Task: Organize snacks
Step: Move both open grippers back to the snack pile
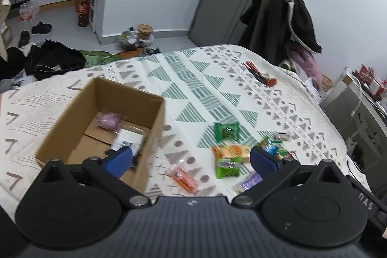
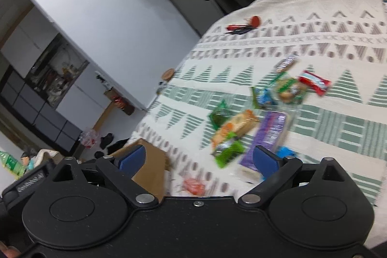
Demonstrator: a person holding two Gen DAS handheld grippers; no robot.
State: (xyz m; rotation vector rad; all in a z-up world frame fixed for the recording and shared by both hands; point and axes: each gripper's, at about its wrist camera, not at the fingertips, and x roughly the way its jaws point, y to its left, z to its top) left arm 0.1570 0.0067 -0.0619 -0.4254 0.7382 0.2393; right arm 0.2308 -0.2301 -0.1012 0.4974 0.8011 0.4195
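While both tongs are hovering over the bed, the scene is reading like this:

Left gripper (image 1: 191, 160): its 2 blue pads are standing wide apart and are holding nothing; it is hanging above the near edge of the cardboard box (image 1: 154, 137) and the bedspread beside it.

Right gripper (image 2: 199, 162): it is also gaping wide and carrying nothing; it is pointing toward the heap of snacks, and its view is blurring.

Box: it is standing open on the bedspread (image 1: 193, 79), to the left of the heap. A pink round snack (image 1: 109, 120) and a white packet (image 1: 128, 138) are already lying inside.

Snacks outside: a green packet (image 1: 226, 131), an orange-yellow packet (image 1: 231, 152), a second green packet (image 1: 227, 168), a small orange-red packet (image 1: 184, 177) and a purple bar (image 2: 272, 129) are lying close together, some overlapping. A red packet (image 2: 314, 82) is lying at the far edge of the heap.

Risk 1: I am judging that overlapping wrappers may be making the pads catch 2 packets, or only a corner that is slipping out.

Risk 2: the box wall is thin, and a low pass may be pushing or tipping it.

Risk 3: the soft bed is giving way under pressure, so a flat packet may be sinking away from the pads.

Materials: the wrappers are looking glossy, thin and crinkly; the box is matte, stiff brown card; the bedspread is a woven cloth with green and grey triangles.
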